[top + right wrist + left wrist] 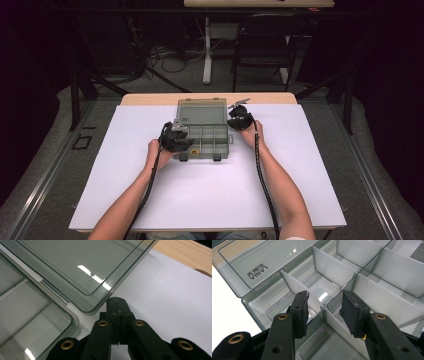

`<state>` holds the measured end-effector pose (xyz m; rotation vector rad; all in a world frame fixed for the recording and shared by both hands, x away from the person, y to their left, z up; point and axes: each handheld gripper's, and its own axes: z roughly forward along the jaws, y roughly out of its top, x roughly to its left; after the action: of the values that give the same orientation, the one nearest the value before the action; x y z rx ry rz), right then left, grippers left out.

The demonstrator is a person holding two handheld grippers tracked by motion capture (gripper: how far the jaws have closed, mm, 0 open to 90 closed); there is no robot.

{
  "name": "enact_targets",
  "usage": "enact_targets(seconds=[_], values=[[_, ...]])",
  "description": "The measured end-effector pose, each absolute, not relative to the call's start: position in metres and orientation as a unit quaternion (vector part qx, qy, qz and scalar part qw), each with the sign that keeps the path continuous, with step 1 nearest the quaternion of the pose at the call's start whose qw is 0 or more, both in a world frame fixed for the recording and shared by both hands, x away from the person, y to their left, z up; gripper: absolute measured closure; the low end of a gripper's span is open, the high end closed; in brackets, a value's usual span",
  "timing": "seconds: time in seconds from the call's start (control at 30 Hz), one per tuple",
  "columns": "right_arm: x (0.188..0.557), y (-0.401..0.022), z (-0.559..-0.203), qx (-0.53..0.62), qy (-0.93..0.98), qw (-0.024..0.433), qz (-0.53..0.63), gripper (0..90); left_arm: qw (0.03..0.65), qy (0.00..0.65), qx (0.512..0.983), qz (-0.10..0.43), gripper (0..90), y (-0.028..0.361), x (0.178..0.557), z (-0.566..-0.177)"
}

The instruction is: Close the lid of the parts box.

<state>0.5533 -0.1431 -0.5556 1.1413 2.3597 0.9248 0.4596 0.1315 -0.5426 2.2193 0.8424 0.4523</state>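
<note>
A clear grey compartment box (223,146) lies open on the table, its lid (202,111) laid back flat behind it. My left gripper (176,139) hangs over the box's front left corner. In the left gripper view it (325,298) is open, its pads (300,312) either side of a junction of white dividers (295,285) without pressing on them. My right gripper (240,120) sits at the box's right side by the hinge. In the right gripper view it (116,303) is shut on nothing, tips just beside the lid's rounded corner (93,308).
A white sheet (210,195) covers most of the table, with a strip of bare wood (150,98) at the far edge. The lid bears a printed brand mark (257,271). Beyond the table stand a dark chair (265,45) and a white table leg (206,50).
</note>
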Motion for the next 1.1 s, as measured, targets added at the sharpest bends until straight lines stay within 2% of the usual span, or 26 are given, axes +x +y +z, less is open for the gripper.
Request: enact_targets(seconds=[0.37,1.1], values=[[0.5583,-0.1425,-0.5554,0.422,0.826,0.166,0.334,90.0,0.355,0.326,0.859,0.175,57.4,0.1315,0.4595,-0.5427],[0.5622,-0.1427,-0.5499,0.415,0.819,0.184,0.35,90.0,0.355,0.326,0.858,0.177,57.3,0.1313,0.4592,-0.5428]])
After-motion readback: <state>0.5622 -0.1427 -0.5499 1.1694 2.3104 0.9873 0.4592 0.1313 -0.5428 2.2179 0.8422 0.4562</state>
